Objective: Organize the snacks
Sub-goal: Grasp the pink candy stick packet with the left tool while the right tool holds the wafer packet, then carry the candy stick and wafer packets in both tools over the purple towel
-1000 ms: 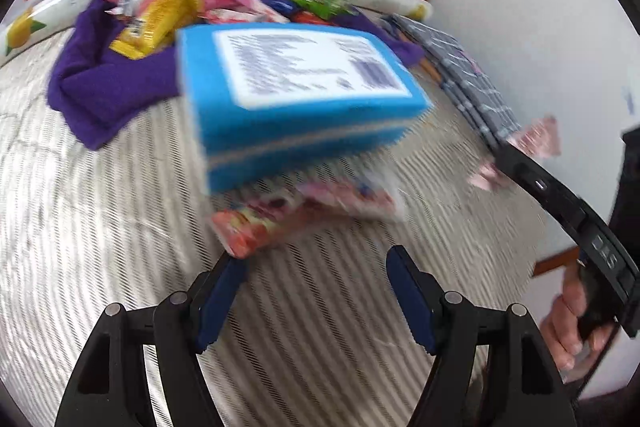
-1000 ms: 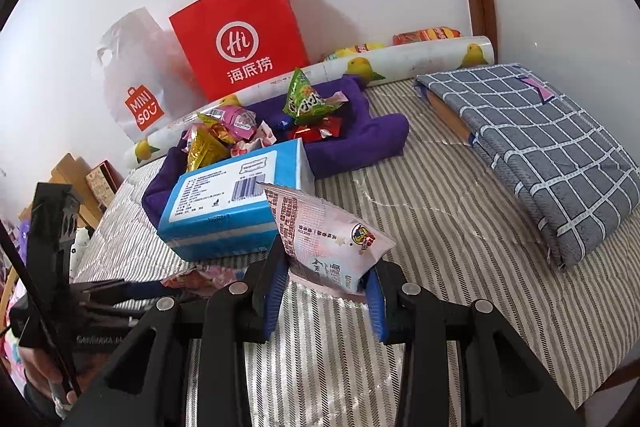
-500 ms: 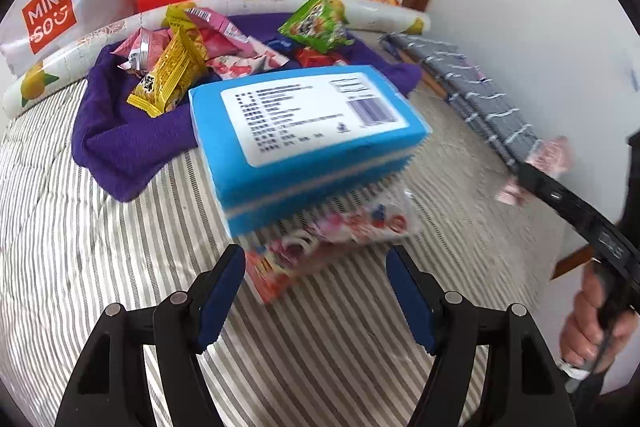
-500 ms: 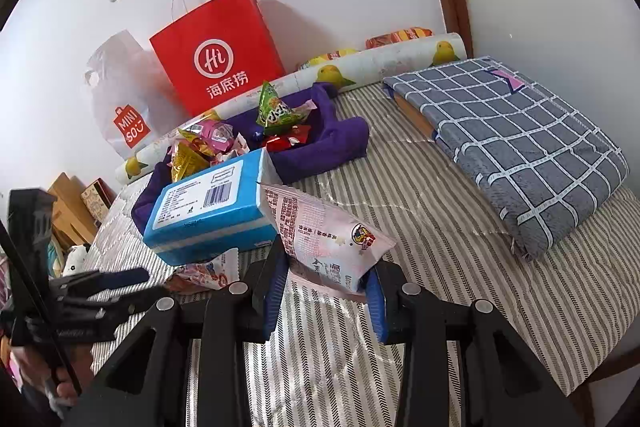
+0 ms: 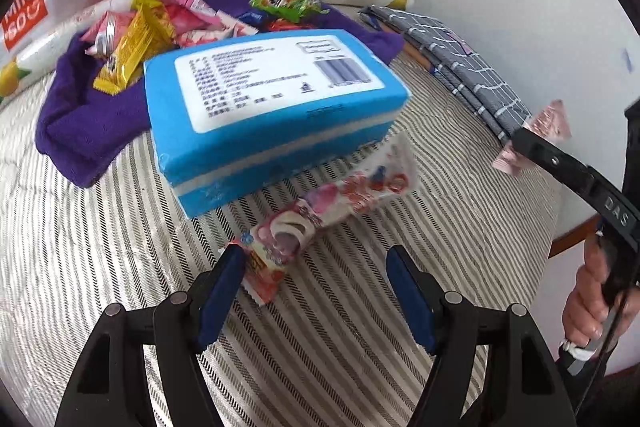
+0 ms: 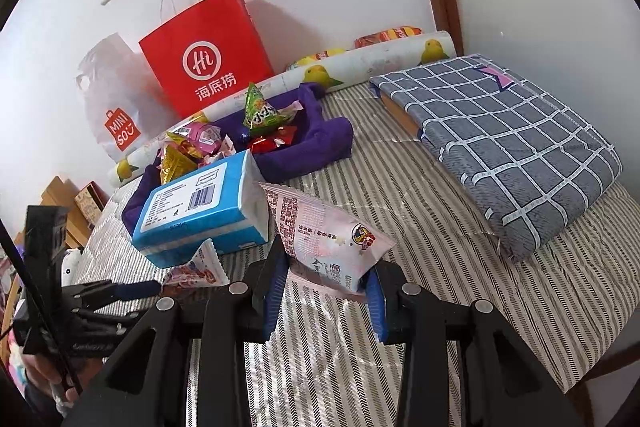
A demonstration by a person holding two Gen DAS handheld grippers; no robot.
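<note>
Left wrist view: my left gripper (image 5: 314, 269) is spread wide, low over the striped mattress (image 5: 100, 267). Long red-pink snack packet (image 5: 326, 205) lies flat, long axis diagonal, near end touching my left finger, far end pointing up-right, just beside the blue tissue pack (image 5: 268, 99).

Right wrist view: my right gripper (image 6: 326, 291) clamps the pink snack bag (image 6: 324, 237), bag upright, tilted, top corner pointing up-left toward the tissue pack; other snacks (image 6: 260, 113) sit on the purple cloth (image 6: 320, 143) behind

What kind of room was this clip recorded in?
Most likely a bedroom: the snacks sit on a striped mattress, a folded checked quilt lies at one side, and shopping bags lean against the wall.
</note>
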